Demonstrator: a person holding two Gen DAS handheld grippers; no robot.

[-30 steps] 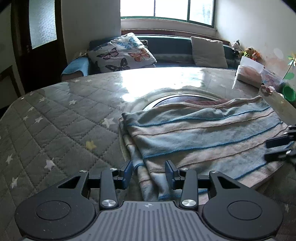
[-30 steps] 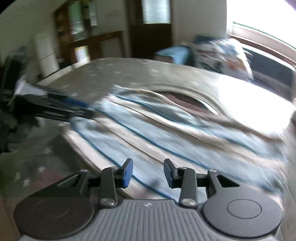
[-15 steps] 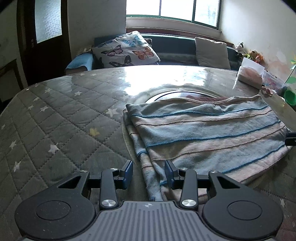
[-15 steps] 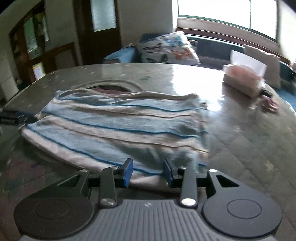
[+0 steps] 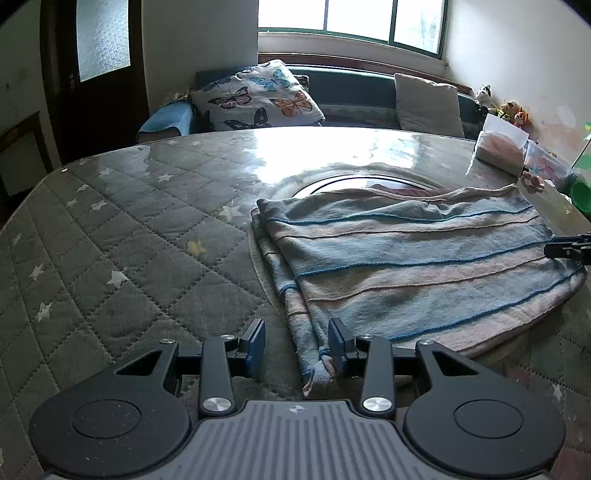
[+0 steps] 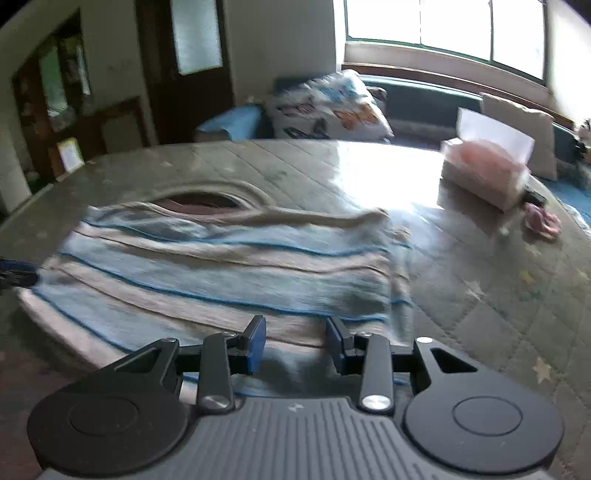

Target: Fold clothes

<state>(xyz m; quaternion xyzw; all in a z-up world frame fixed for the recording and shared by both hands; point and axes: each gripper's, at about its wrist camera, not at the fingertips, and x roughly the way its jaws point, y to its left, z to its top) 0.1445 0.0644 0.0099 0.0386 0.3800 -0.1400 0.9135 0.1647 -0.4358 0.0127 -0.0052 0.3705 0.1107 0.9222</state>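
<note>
A: What did we see at our left gripper (image 5: 296, 345)?

B: Its jaws stood apart, nothing pinched. The near corner of the folded striped garment (image 5: 413, 266) lay between them, against the right-hand pad (image 5: 337, 338), on the quilted star-patterned table cover (image 5: 122, 251).

A: And at our right gripper (image 6: 295, 341)?

B: Jaws apart too, hanging over the garment's (image 6: 229, 266) near edge, with cloth showing in the gap. We could not tell whether the pads touched it; that view was blurred.

A: Beyond the jaws?

B: The garment stretched ahead and to the right of the left jaws, flat, its far edge lying over a dark round inset (image 5: 362, 184) in the table. Further right sat a tissue box (image 6: 487, 173). Farthest off, a butterfly cushion (image 5: 255, 98) rested on the sofa (image 5: 354, 92) under the window (image 5: 351, 18).
</note>
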